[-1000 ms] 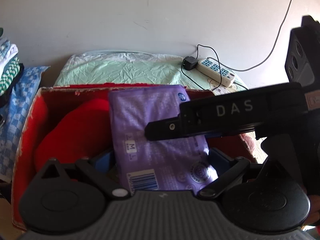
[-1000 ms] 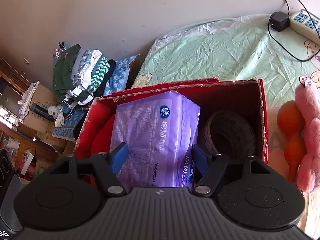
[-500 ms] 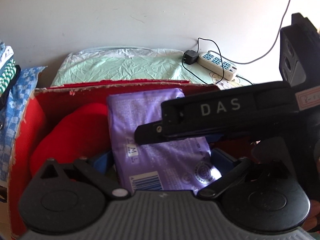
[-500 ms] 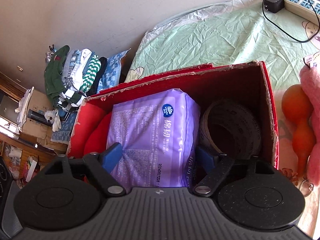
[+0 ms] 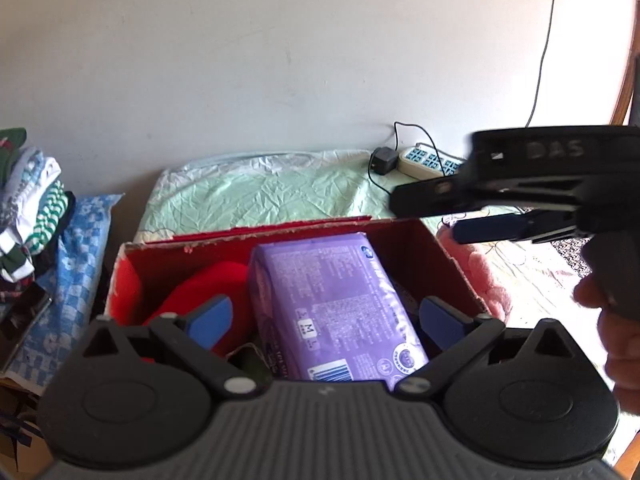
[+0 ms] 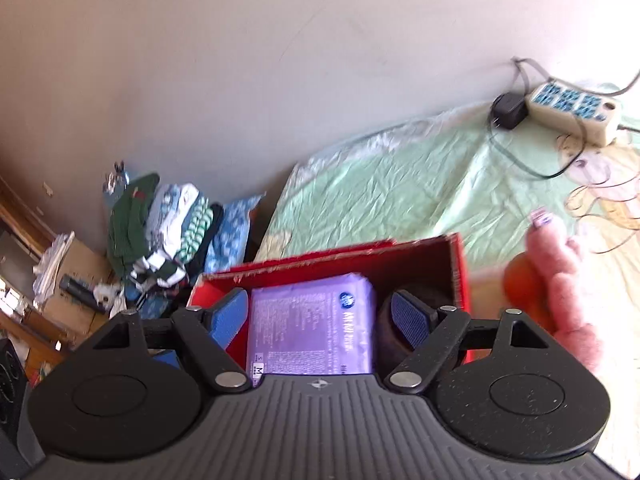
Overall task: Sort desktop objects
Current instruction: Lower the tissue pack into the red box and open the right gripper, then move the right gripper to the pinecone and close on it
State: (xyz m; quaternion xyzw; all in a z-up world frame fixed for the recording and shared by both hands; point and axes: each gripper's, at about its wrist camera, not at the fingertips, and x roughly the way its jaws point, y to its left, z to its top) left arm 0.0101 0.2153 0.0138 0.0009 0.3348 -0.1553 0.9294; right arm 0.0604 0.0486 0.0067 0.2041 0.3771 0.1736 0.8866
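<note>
A purple soft pack (image 5: 332,300) lies in the red cardboard box (image 5: 452,264), next to a red cloth item (image 5: 208,280). My left gripper (image 5: 325,319) hovers open above the box's near side, its blue pads wide of the pack and not touching it. My right gripper (image 6: 319,318) is also open, raised above the same pack (image 6: 312,320). In the left wrist view its black fingers (image 5: 440,196) reach in from the right, held by a hand (image 5: 620,328). A dark roll (image 6: 386,332) sits in the box right of the pack.
The box stands on a wrinkled green sheet (image 5: 260,192). A pink plush (image 6: 568,280) and an orange item (image 6: 520,280) lie right of the box. A power strip (image 6: 572,112) with cables is at the back right. Folded clothes (image 6: 160,232) are stacked to the left.
Both grippers have drawn back and risen from the box. The right gripper has swung off to the right, clear of the pack. The purple pack stays in the box.
</note>
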